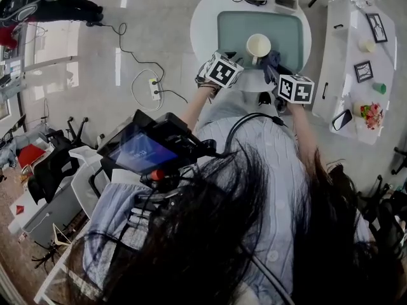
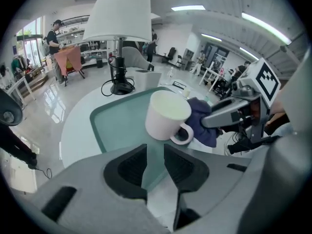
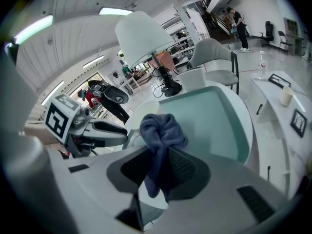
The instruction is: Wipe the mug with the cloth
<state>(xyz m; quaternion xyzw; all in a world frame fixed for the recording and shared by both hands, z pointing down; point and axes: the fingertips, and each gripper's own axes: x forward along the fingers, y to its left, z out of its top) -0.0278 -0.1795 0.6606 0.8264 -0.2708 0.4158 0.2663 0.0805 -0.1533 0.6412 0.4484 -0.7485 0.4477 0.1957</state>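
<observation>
Right gripper view: right claw pinches crumpled cloth; left claw ajar, empty, near glossy mug

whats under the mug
The mug stands on a teal mat on the round white table. The mat right beneath its base is hidden.

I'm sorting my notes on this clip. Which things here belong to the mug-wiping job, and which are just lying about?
In the job: mug; cloth, clamped in the right gripper; left gripper, open near the mug; green mat under the mug.
Lying about: lamp; picture frames; flowers; power strip on the floor.
</observation>
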